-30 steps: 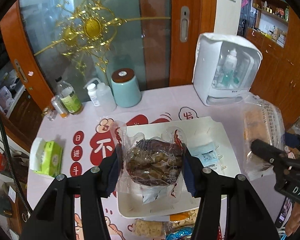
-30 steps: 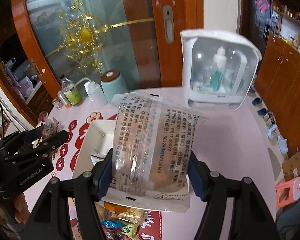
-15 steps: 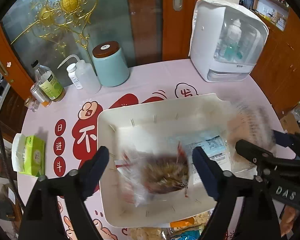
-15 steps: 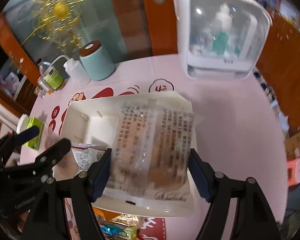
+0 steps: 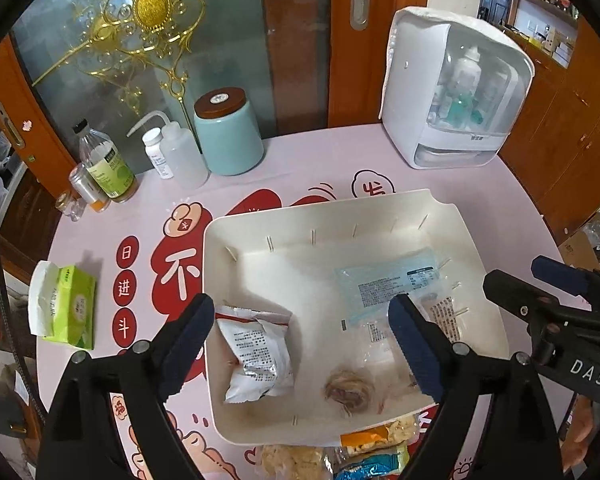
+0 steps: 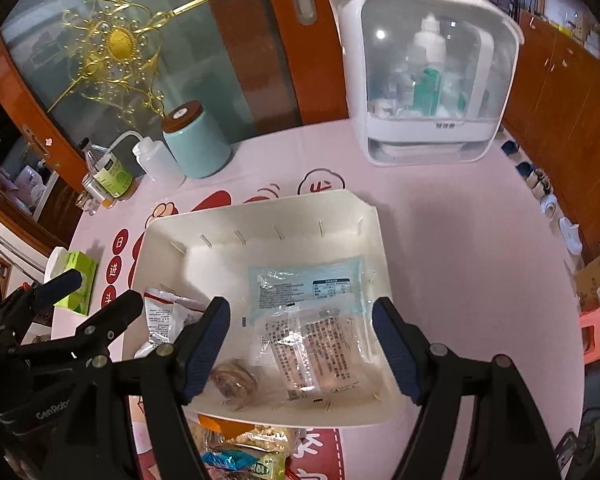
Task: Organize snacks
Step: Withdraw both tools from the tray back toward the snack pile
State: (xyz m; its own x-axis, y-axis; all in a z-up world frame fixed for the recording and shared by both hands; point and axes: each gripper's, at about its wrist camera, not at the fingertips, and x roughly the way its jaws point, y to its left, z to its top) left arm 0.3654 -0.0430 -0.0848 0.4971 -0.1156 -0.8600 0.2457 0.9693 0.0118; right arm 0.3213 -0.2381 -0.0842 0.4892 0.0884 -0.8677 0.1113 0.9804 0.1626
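Note:
A white bin [image 5: 260,232] stands on the pink table mat. In it lie a silver-white packet with a red top [image 5: 256,356], a clear pack of brown snack [image 5: 350,390], a pale blue packet [image 5: 388,280] and a clear printed pack [image 6: 316,356]. My left gripper [image 5: 300,320] hovers open over the bin's near left part with nothing between its fingers. My right gripper [image 6: 300,312] hangs open above the clear printed pack and does not touch it. Each gripper shows at the edge of the other's view. Several loose snack packs [image 6: 244,452] lie in front of the bin.
Behind the bin stand a teal canister [image 5: 228,136], a squeeze bottle [image 5: 180,156] and a green-labelled bottle [image 5: 108,172]. A white cabinet with bottles [image 5: 456,92] stands at the back right. A green tissue pack [image 5: 66,308] lies at the left.
Both grippers opened and let go of their packs. The brown snack pack and the clear printed pack now lie in the bin. Both hands have come lower toward it.

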